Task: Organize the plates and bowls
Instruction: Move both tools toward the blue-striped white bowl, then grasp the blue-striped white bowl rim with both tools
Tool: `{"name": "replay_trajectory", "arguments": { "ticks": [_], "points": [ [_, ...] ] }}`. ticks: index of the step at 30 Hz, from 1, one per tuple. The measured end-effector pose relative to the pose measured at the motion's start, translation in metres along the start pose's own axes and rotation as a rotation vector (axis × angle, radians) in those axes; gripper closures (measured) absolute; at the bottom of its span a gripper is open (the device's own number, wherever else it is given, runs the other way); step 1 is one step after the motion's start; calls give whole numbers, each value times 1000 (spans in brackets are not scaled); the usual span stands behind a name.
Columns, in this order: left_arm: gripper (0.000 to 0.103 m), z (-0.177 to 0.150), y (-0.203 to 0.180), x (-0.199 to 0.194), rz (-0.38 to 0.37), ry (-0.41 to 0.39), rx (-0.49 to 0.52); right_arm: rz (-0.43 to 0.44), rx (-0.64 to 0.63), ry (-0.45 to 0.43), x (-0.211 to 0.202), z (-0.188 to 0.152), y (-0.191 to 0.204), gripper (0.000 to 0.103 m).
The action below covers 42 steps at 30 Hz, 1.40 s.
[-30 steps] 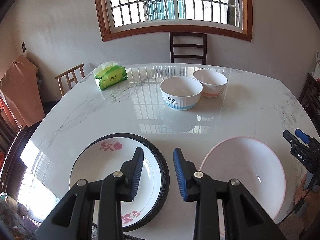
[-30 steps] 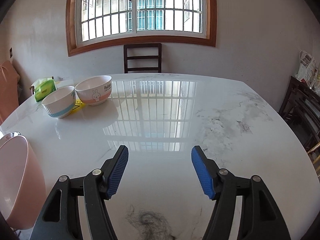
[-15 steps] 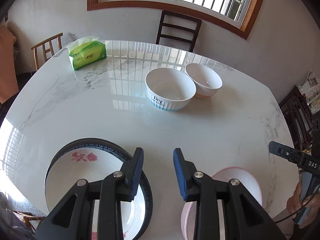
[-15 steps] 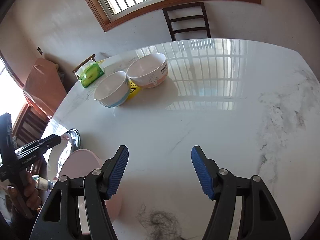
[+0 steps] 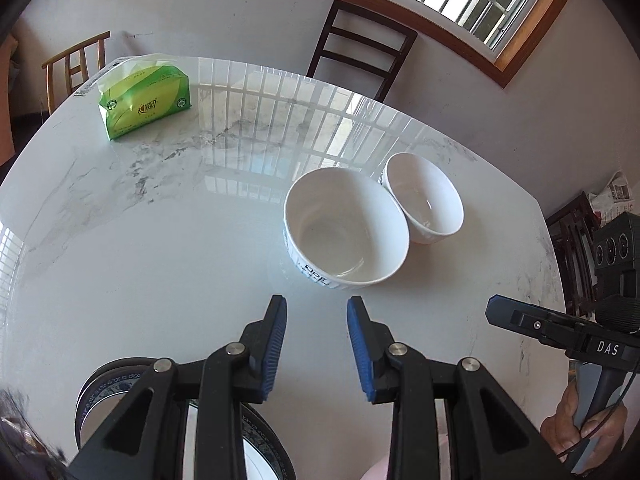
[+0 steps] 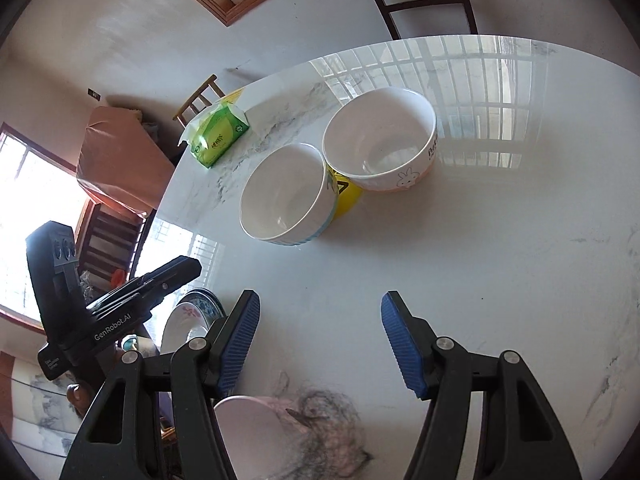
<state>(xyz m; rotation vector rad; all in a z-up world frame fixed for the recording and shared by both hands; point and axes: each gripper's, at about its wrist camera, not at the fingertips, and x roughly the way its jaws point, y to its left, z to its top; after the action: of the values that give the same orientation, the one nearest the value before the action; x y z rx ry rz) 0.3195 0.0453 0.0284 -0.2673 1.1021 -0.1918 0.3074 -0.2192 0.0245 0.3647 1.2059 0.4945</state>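
Both grippers tilt steeply down over the white marble table (image 5: 160, 240), each held above its near part. The left gripper (image 5: 316, 344) has its blue-padded jaws apart with a narrow gap and nothing between them; it points toward the ribbed white bowl (image 5: 346, 226), which stands just past its fingertips. Below its frame lies the blue-rimmed floral plate (image 5: 100, 380), partly hidden by the jaws.

The right gripper (image 6: 318, 344) has its jaws wider apart, also empty; they have just been closing a little. Under it at the near table edge sits the pink plate (image 6: 248, 432), only partly in view, beside a dark smudgy patch in the marble. A hand (image 5: 576, 428) grasps the right gripper's handle at the right edge of the left wrist view.

The ribbed white bowl touches or nearly touches the rabbit-print bowl (image 6: 380, 140) beside it, with a yellow object (image 6: 346, 196) showing between them. A green tissue pack (image 5: 146, 100) lies well apart, near the far left table edge. Two chairs stand behind the table against the wall.
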Motion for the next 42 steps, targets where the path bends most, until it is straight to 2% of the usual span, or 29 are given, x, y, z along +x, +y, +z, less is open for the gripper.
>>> {"name": "replay_trajectory", "arguments": {
  "ticks": [4, 14, 26, 29, 33, 34, 35, 38, 42],
  "points": [
    [71, 9, 4, 12, -17, 17, -19, 7, 28, 19, 19, 19, 2, 46],
    [71, 25, 7, 35, 24, 45, -23, -4, 47, 49, 56, 53, 10, 54],
    [71, 30, 10, 56, 58, 59, -22, -22, 48, 86, 86, 63, 6, 63],
    [71, 29, 10, 62, 71, 61, -44, -24, 49, 88, 90, 67, 4, 68],
    [71, 29, 14, 71, 51, 69, -90, -26, 56, 104, 98, 69, 1, 71],
    [71, 29, 15, 73, 44, 75, -100, -30, 55, 106, 101, 69, 2, 72],
    [77, 28, 15, 75, 36, 81, -99, -34, 52, 107, 103, 70, 1, 74],
    [84, 27, 8, 72, 86, 59, -67, -48, 23, 101, 106, 71, 2, 84],
    [86, 23, 4, 65, 80, 57, -65, -57, 1, 91, 103, 71, 0, 88]
  ]
}}
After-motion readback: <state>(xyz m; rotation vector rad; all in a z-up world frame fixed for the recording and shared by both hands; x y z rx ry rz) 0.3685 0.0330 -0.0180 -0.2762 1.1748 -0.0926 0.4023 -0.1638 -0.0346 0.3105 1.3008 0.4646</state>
